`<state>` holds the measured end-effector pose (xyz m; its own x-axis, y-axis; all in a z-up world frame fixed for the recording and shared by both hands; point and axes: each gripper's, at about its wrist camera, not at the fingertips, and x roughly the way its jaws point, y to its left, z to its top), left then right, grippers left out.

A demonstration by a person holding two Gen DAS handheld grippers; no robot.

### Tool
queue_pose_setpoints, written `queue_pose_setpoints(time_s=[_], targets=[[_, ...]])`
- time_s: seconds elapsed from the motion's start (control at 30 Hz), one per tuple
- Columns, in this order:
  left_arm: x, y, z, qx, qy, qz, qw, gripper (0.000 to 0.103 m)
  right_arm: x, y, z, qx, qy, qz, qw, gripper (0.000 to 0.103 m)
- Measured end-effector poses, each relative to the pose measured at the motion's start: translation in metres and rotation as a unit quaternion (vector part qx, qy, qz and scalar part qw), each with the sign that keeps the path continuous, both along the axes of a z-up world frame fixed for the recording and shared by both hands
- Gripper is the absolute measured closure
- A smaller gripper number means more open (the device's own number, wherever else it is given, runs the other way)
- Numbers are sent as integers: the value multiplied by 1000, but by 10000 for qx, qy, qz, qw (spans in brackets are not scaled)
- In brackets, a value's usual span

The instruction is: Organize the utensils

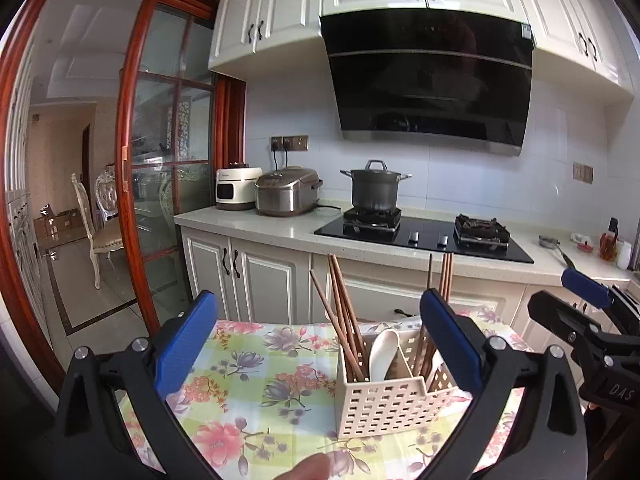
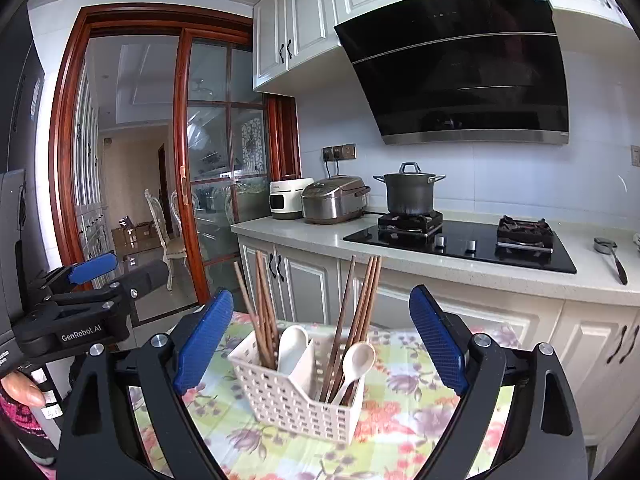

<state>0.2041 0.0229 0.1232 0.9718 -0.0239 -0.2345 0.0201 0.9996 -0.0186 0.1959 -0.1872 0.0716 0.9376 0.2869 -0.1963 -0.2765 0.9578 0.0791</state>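
Observation:
A cream slotted utensil basket stands on the floral tablecloth. It has two compartments. Brown wooden chopsticks and a white spoon stand in one. More chopsticks and a second white spoon stand in the other. My left gripper is open and empty, just short of the basket. My right gripper is open and empty, with the basket between its fingers' line of sight. Each gripper shows at the other view's edge.
The table with the floral cloth stands in front of white kitchen cabinets. The counter behind holds a gas hob with a pot, and two rice cookers. A glass sliding door is at left.

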Motion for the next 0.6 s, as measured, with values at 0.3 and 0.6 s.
queue_pose_setpoints(time_s=[0.3, 0.6], targets=[[-58, -10, -13, 121, 128, -18, 9998, 5, -49, -11, -15, 142, 253, 63, 9996, 18], [-65, -21, -37, 115, 517, -311, 9981, 5, -40, -15, -52, -60, 933, 58, 9956, 18]])
